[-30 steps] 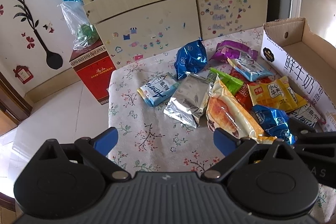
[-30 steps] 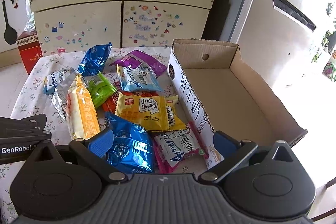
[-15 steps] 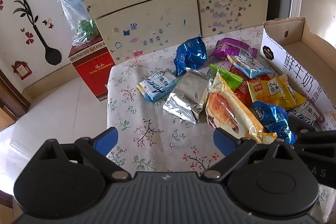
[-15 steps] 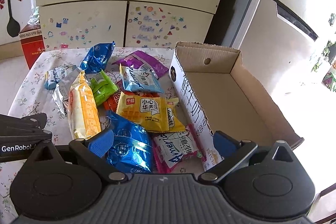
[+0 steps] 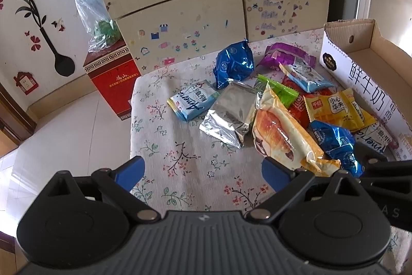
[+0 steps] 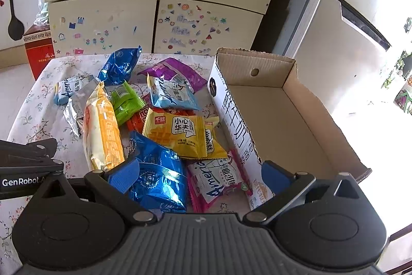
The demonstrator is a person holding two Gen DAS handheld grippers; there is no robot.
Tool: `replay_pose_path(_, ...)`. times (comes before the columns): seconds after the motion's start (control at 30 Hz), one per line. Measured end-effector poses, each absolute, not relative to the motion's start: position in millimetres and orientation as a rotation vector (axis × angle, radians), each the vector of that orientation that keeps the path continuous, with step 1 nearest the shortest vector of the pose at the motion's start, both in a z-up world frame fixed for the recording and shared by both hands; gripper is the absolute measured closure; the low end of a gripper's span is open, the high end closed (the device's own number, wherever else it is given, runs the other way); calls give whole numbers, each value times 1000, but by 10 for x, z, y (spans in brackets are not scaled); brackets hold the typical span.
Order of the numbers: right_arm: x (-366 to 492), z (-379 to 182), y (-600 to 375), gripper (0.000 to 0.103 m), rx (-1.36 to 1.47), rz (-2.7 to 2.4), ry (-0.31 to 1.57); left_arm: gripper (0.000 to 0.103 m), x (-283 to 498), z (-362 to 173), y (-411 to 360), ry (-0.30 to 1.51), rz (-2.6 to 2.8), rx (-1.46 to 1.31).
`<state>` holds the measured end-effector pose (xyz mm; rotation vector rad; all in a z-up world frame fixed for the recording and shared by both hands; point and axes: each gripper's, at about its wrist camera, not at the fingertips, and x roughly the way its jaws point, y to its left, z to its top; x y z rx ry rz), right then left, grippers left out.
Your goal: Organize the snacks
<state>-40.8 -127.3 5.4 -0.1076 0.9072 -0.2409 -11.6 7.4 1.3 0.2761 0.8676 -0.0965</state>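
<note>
Lying heaped beside the cardboard box (image 6: 267,120), shiny crinkled snack packets (image 6: 177,132) face each empty, wide-open claw (image 5: 203,169) (image 6: 198,174).

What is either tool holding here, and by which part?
Nothing. The left tool and right tool are both open and empty; the snack packets lie loose on the floral tablecloth.

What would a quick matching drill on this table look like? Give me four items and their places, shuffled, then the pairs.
Items:
1. cardboard box
2. purple packet
3. silver packet
4. yellow wafer packet

Places:
A. left part of the pile, next to the long orange bread packet
B. far end of the pile, near the cabinet
C. right side of the table, nothing inside it
D. middle of the pile, close beside the box wall

Pairs: 1-C, 2-B, 3-A, 4-D
</note>
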Motion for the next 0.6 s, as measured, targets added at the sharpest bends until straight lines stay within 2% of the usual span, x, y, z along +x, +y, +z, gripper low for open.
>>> replay_pose_path(0.6, -408, 34, -1270, 0, -113, -237, 914, 6, -129, -15, 106, 873, -94, 267)
